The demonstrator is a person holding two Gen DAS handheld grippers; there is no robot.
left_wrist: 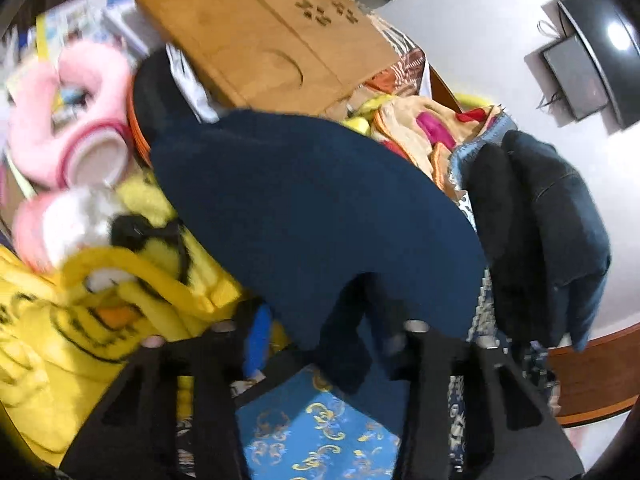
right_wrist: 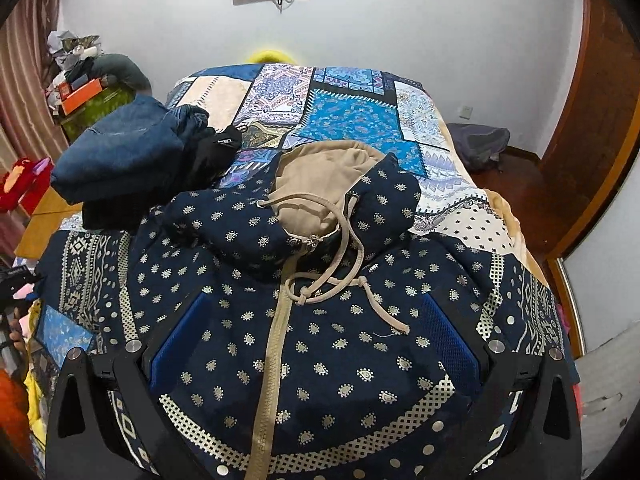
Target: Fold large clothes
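One patterned hoodie (right_wrist: 312,344) between open right tool (right_wrist: 316,320) fingers; two drawstrings (right_wrist: 352,240).

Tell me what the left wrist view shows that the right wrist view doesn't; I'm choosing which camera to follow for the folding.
Only the left wrist view shows the plain navy cloth between the left gripper fingers, the yellow blanket, pink slippers and a wooden board.

Only the right wrist view shows the patterned hoodie with its beige hood, spread under the open right gripper.

Both show the folded jeans and the patchwork bedspread.
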